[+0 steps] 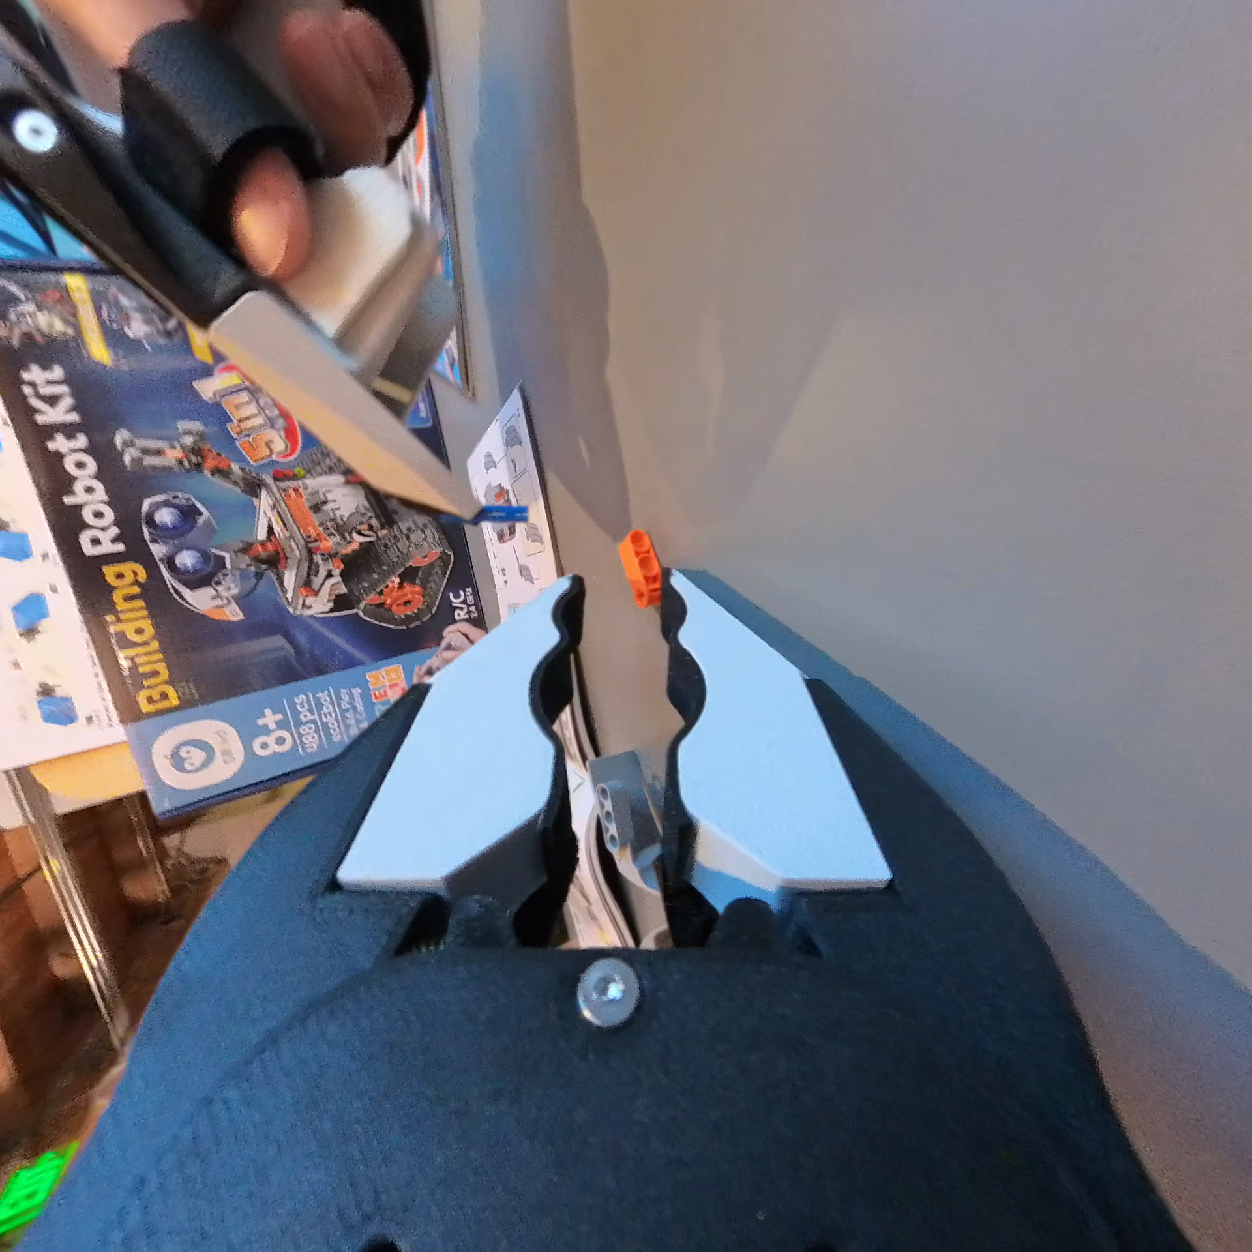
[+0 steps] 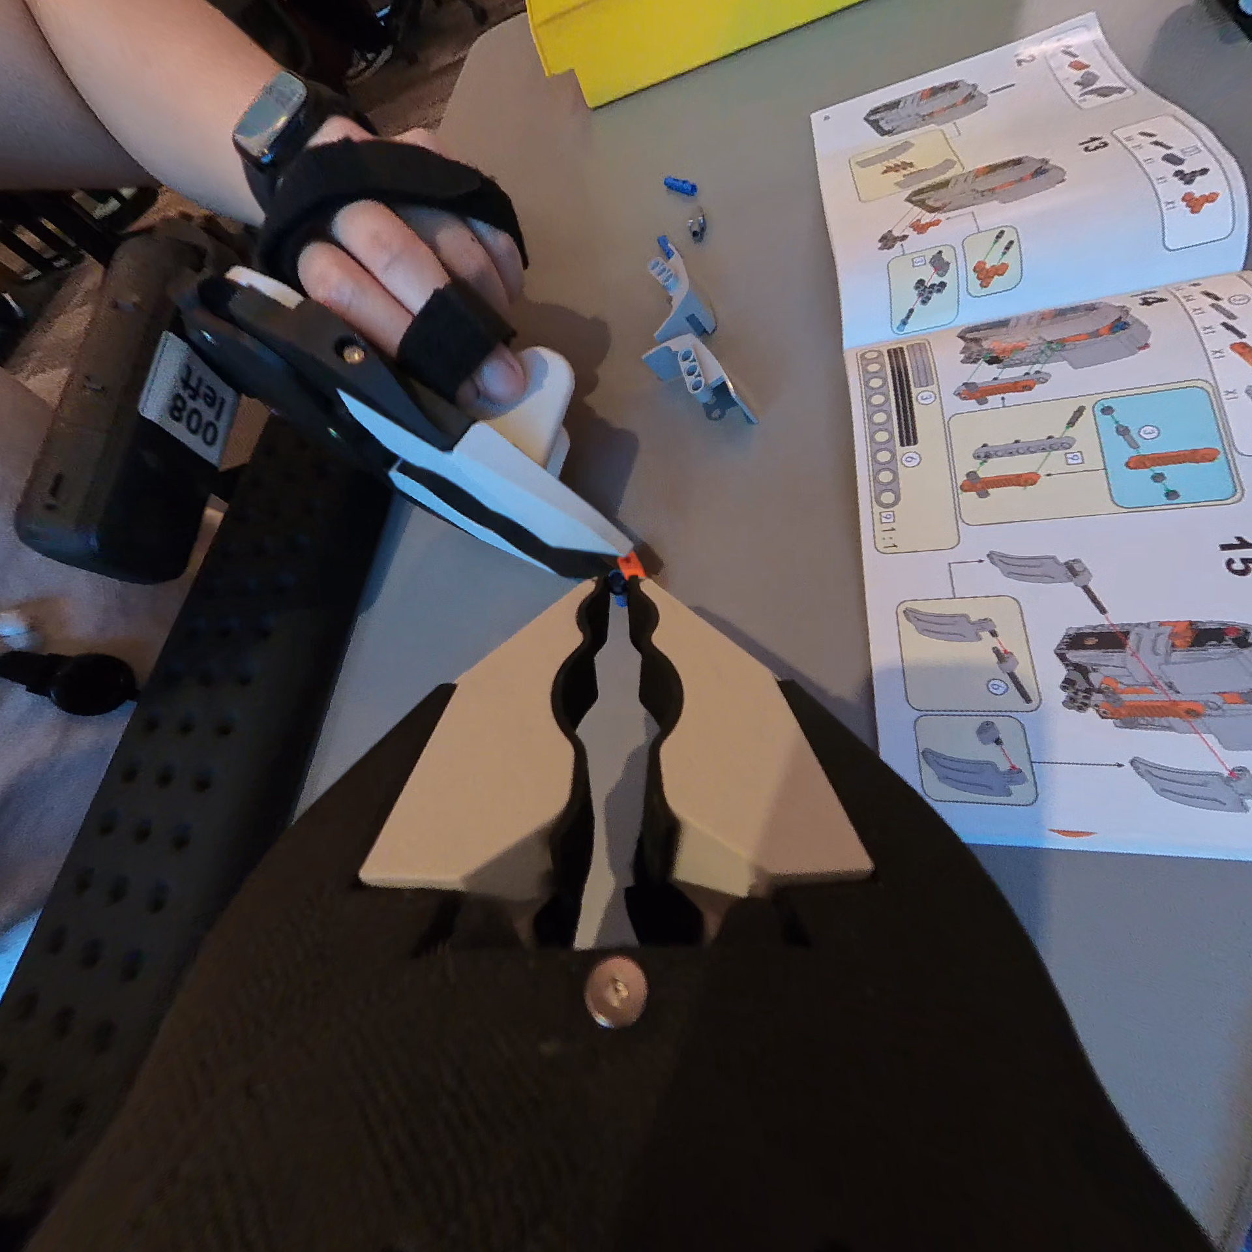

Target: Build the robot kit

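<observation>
My left gripper has its jaws narrowly apart. A small orange connector sits between the tips, against the right finger. In the right wrist view the left gripper comes in from the left, held by a gloved hand, with the orange connector at its tip, close to the grey table. My right gripper is shut on a small blue pin, whose end meets the connector. In the left wrist view the right gripper holds the blue pin at the upper left.
An open instruction booklet lies on the right. Two grey curved parts, a loose blue pin and a small dark pin lie behind the grippers. A yellow box is at the back, and the kit box is in the left wrist view. Left tips to right tips: about 4 cm.
</observation>
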Tool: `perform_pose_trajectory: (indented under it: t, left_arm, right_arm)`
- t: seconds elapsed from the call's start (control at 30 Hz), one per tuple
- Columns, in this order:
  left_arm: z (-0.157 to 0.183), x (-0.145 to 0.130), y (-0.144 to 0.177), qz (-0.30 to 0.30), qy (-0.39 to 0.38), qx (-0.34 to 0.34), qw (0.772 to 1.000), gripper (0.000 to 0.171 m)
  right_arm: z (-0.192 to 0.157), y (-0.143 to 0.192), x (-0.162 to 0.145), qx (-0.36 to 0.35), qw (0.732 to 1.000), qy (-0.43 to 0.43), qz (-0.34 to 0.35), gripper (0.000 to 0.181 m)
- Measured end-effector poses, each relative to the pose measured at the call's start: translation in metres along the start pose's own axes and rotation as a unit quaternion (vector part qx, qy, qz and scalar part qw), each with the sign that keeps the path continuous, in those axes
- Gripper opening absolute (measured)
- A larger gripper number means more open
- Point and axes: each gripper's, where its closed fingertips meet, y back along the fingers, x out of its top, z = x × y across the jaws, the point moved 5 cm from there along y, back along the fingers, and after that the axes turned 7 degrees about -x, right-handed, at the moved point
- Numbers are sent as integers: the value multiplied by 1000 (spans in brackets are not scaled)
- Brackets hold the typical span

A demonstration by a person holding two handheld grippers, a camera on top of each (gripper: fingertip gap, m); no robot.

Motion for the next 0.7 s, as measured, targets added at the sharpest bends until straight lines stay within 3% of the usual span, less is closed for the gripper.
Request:
perform_pose_trajectory:
  t: [0.13, 0.2, 0.3, 0.4, 0.53, 0.7]
  left_arm:
    - [0, -1, 5, 8, 79, -30, 996, 26]
    - [0, -4, 8, 14, 163, -63, 985, 23]
    - [-5, -3, 12, 40, 328, -130, 935, 33]
    - [-13, -3, 14, 70, 438, -180, 878, 41]
    - [-19, -10, 7, 76, 499, -205, 839, 35]
    - [-11, -14, -6, 64, 510, -214, 831, 31]
  right_arm:
    - [2, 1, -3, -10, 1000, 4, 3, 4]
    - [2, 3, -1, -13, 1000, 4, 14, 4]
    - [2, 6, -1, -15, 1000, 1, 23, 4]
    - [1, 7, -4, -17, 1000, -2, 24, 4]
    - [1, 8, -8, -18, 999, -12, 23, 4]
    - [1, 9, -10, 6, 997, -66, 28, 4]
